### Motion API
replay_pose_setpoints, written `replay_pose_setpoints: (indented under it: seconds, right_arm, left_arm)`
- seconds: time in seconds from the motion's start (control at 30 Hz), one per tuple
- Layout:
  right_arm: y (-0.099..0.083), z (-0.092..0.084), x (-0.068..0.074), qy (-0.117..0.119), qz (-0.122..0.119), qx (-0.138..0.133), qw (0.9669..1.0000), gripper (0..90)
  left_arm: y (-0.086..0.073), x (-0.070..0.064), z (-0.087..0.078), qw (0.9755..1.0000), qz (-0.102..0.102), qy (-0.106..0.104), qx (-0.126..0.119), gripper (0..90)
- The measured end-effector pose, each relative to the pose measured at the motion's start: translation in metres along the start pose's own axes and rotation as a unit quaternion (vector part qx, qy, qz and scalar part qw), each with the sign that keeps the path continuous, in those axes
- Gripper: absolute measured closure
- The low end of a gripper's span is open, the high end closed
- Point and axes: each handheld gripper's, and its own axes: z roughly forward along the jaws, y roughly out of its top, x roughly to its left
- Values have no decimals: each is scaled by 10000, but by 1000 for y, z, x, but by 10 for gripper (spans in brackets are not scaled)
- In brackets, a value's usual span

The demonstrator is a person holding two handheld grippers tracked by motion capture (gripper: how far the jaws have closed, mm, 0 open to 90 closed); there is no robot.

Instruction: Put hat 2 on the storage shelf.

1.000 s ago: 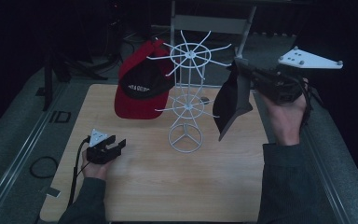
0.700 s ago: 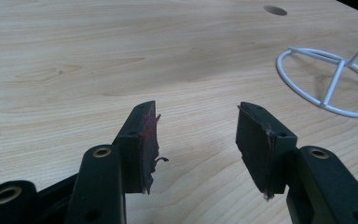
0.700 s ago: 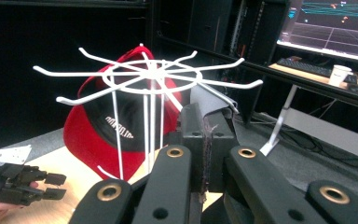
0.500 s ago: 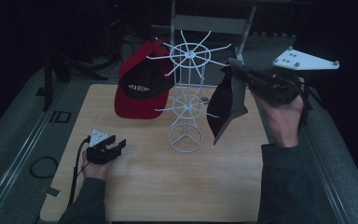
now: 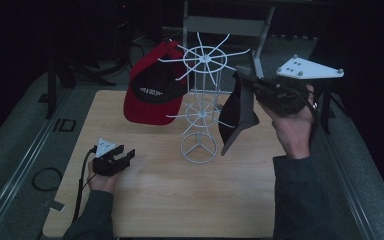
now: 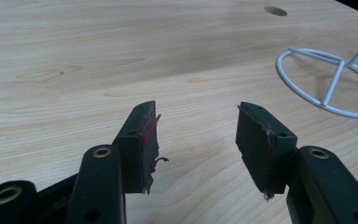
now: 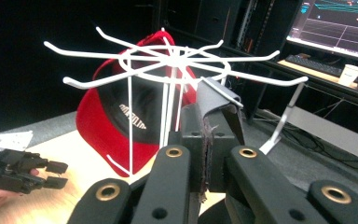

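Scanning the high view from left to right, we find our left gripper [image 5: 121, 159] low in the lower left of the frame, resting on the wooden table [image 5: 170, 200] with its jaws spread and nothing between them; the left gripper view confirms bare pads over bare wood. Next comes the red cap [image 5: 152, 92], hanging on an arm of the white wire rack [image 5: 200, 100] in the upper middle. Right of the rack's post hangs the black cap [image 5: 235, 117], pinched by our right gripper [image 5: 247, 85] in the upper right, jaws clenched on its fabric.

What the coming move turns on, we judge, is that the black cap sits just to the right of the rack's spokes, with the nearest free hook pointing toward it; our right hand is far nearer than our left. The cap droops long-axis downward, brim lowest, dark and limp. In the right gripper view a grey strip of the cap [image 7: 214, 100] pokes up between the closed jaws, close under the top ring.
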Motion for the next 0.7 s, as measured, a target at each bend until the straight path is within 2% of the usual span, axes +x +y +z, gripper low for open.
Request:
replay_pose_setpoints:
  seconds: [0.1, 0.4, 0.7]
  right_arm:
    - [-2, 5, 3, -47, -75, 92, 9999, 879]
    - [-3, 14, 5, 20, -47, 158, 9999, 847]
    - [-5, 13, 4, 28, -13, 212, 9998, 670]
  left_arm:
    - [0, 0, 0, 10000, 7, 4, -1, 488]
    - [0, 1, -1, 10000, 3, 8, -14, 488]
    - [0, 1, -1, 10000, 3, 8, -8, 489]
